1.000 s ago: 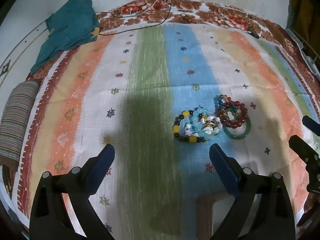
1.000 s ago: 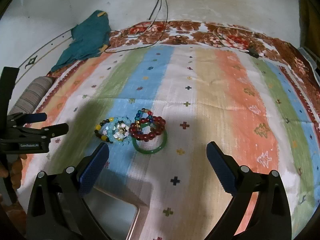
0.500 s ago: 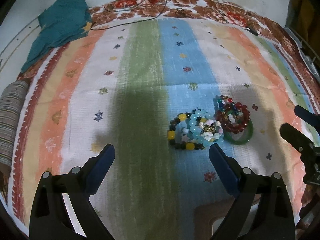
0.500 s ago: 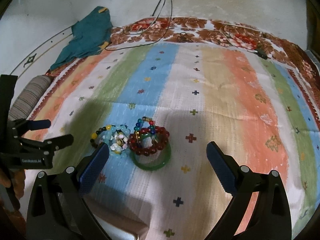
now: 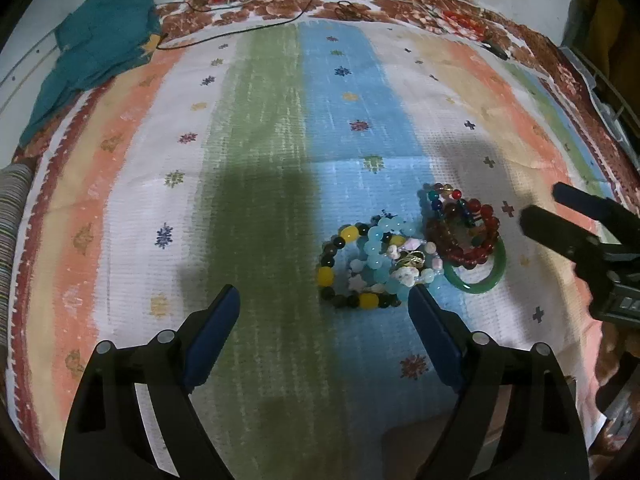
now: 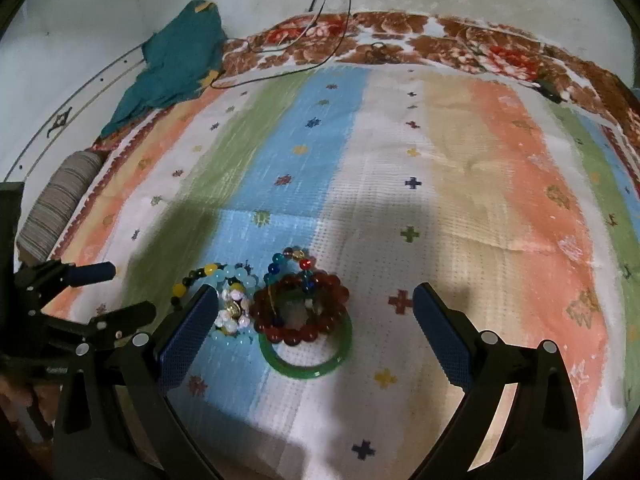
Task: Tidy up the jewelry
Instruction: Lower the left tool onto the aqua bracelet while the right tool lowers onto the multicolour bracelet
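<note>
A heap of bracelets lies on the striped cloth (image 5: 260,120). It holds a yellow-and-black bead bracelet (image 5: 332,272), a light blue bead bracelet (image 5: 380,248), a dark red bead bracelet (image 5: 468,240) and a green bangle (image 5: 480,280). My left gripper (image 5: 323,294) hovers just short of the yellow-and-black bracelet; its jaws are closing, and the pads touch nothing. My right gripper (image 6: 314,292) is open over the dark red bracelet (image 6: 300,308) and green bangle (image 6: 306,368), apart from both. Each gripper shows in the other's view: right gripper (image 5: 540,206), left gripper (image 6: 132,289).
A teal cloth (image 5: 100,52) lies at the far left corner, with a striped roll (image 6: 56,204) at the left edge. Cables (image 6: 320,20) hang down the back wall onto the flowered border. A brown box corner (image 5: 412,440) shows below the left gripper.
Both grippers have come forward and down toward the bracelets, which now sit larger and lower in both views. The left jaws have narrowed a little.
</note>
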Demonstrator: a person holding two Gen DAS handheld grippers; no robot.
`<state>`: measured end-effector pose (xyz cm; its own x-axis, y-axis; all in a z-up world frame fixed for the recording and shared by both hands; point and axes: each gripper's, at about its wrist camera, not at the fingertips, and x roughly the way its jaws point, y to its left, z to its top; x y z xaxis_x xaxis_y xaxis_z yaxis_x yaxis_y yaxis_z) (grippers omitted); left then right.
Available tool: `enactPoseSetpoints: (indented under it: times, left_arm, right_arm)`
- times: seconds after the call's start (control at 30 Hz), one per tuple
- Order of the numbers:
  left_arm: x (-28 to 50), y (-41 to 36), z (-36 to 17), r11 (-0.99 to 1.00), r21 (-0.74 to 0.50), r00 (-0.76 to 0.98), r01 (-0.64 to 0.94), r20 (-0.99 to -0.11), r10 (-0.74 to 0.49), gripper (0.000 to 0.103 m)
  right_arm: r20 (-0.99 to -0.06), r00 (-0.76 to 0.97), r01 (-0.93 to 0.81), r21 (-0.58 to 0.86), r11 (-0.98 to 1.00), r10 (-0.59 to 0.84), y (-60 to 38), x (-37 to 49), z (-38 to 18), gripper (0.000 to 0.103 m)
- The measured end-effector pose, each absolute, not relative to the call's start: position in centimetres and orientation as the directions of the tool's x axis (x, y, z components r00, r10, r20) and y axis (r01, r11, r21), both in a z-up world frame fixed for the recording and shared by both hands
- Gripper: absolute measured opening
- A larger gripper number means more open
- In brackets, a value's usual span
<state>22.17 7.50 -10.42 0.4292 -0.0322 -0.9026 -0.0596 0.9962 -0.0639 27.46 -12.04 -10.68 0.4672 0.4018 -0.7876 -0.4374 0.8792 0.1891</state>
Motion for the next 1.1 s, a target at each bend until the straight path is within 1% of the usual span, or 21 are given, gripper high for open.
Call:
enactPoseSetpoints:
  times: [0.27,0.3,0.33,0.57,0.63,0.77,0.8,0.83,0.97,1.1]
  left_arm:
    - [22.9,7.0,-11.3,0.998,-0.05,0.415,-0.037,-0.909,-0.03,0.084]
    - [23.0,7.0,-11.3,0.998,-0.051,0.415,-0.039,-0.909,-0.03,0.084]
    - [23.0,7.0,-11.3,0.998,-0.052,0.416,-0.04,-0.909,-0.03,0.084]
    - [23.2,6.8,-11.5,0.997,-0.06,0.413,-0.037,-0.91,-0.039,0.084]
    - [23.3,6.6,-11.7,0.997,-0.067,0.41,-0.04,-0.911,-0.045,0.084]
    - [23.5,6.6,-11.7,0.997,-0.053,0.421,-0.057,-0.907,-0.024,0.084]
    - [23.5,6.7,-11.6,0.997,-0.051,0.426,-0.062,-0.904,-0.02,0.084]
    - [23.5,6.7,-11.6,0.997,-0.053,0.427,-0.063,-0.904,-0.021,0.084]
    - [23.7,7.0,-11.7,0.995,-0.061,0.424,-0.078,-0.905,-0.022,0.084]
    - [24.2,6.9,-12.1,0.995,-0.052,0.42,-0.082,-0.907,-0.013,0.084]
  right_arm:
    - [-0.787,0.45,-0.449,0.211,0.869,0.423,-11.4,29.3,-11.5,0.097]
    - [-0.789,0.444,-0.452,0.211,0.867,0.424,-11.3,29.5,-11.6,0.088]
    - [-0.795,0.435,-0.455,0.212,0.865,0.423,-11.1,29.7,-11.8,0.084]
    - [-0.799,0.402,-0.472,0.238,0.849,0.448,-10.3,30.7,-12.6,0.083]
    - [-0.804,0.375,-0.474,0.261,0.841,0.461,-10.1,31.0,-13.0,0.076]
    - [-0.81,0.359,-0.485,0.262,0.834,0.463,-9.9,31.5,-13.4,0.068]
    - [-0.813,0.353,-0.485,0.265,0.834,0.463,-9.8,31.6,-13.6,0.065]
    - [-0.816,0.35,-0.484,0.263,0.835,0.46,-9.8,31.7,-13.8,0.058]
    - [-0.829,0.332,-0.471,0.267,0.841,0.449,-9.5,32.3,-14.8,0.049]
    - [-0.83,0.314,-0.489,0.274,0.828,0.461,-9.2,32.3,-15.1,0.038]
